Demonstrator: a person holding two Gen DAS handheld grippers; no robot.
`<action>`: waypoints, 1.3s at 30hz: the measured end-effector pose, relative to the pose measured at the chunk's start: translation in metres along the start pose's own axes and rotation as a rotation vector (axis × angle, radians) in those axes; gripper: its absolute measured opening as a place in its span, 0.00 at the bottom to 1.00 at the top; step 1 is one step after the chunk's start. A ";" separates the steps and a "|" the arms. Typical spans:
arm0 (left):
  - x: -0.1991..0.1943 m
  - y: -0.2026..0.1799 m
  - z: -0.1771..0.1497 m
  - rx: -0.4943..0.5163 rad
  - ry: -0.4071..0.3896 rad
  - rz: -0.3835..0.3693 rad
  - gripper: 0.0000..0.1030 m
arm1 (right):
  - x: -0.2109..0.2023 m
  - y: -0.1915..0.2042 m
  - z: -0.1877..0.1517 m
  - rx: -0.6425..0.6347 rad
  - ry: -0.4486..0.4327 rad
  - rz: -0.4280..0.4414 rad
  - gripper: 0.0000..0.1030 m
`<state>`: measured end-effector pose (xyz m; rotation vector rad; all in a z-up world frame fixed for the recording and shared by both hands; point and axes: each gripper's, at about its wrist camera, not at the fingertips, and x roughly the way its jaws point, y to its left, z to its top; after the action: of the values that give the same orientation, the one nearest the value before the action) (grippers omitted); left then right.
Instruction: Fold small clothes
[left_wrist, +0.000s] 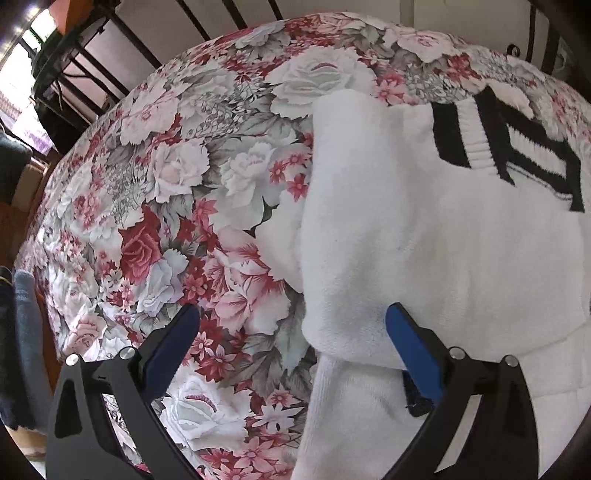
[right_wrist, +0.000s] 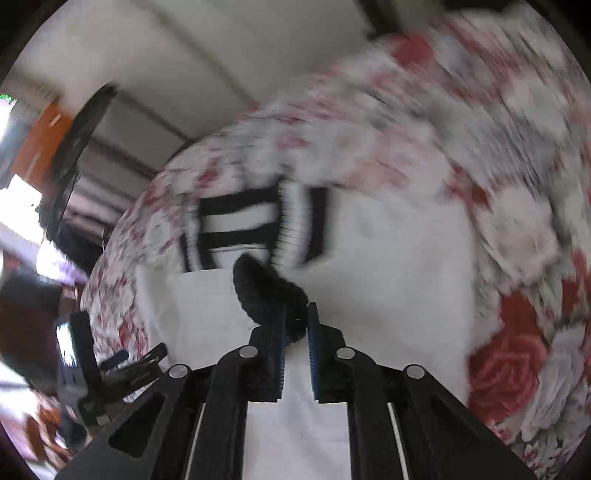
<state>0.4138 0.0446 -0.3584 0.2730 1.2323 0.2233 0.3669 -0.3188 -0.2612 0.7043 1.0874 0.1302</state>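
white socks (left_wrist: 424, 236) with black-striped cuffs (left_wrist: 495, 144), lying on flowered bedspread (left_wrist: 177, 192), toward its right side in left wrist view. upper sock folded over lower one, terry surface up, cuffs pointing away toward dark metal bed frame (left_wrist: 92, 66).

left tool (left_wrist: 291, 328) spread wide, blue pads (left_wrist: 413, 350) far apart; one finger over bare bedspread, other resting on or just above near edge of socks, nothing held between them.

right tool (right_wrist: 295, 325) drawn narrow, pinching black toe part (right_wrist: 269, 291) of a sock between its blue pads (right_wrist: 314, 354). white sock fabric (right_wrist: 388, 280) spread beneath and beyond, striped cuffs (right_wrist: 251, 225) past dark tip. right wrist view heavily smeared with motion blur, so possibly toe lifted off the fabric, hard to say. left tool's black frame (right_wrist: 122, 365) visible at lower left of that view, beside bed edge.

folded dark blue cloth (left_wrist: 22, 332) at far left edge of left wrist view, off the bed, well apart from socks.
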 end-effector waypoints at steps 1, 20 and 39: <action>0.001 -0.001 0.000 0.005 -0.002 0.006 0.96 | 0.004 -0.014 0.001 0.068 0.024 0.034 0.26; 0.009 0.003 0.006 -0.014 0.004 0.004 0.96 | 0.014 -0.019 -0.001 0.106 0.017 0.049 0.07; 0.010 0.005 0.004 -0.030 0.020 -0.035 0.96 | 0.029 -0.027 -0.004 0.113 0.027 0.029 0.48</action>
<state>0.4210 0.0518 -0.3646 0.2239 1.2513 0.2147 0.3709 -0.3254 -0.3004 0.8220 1.1170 0.1039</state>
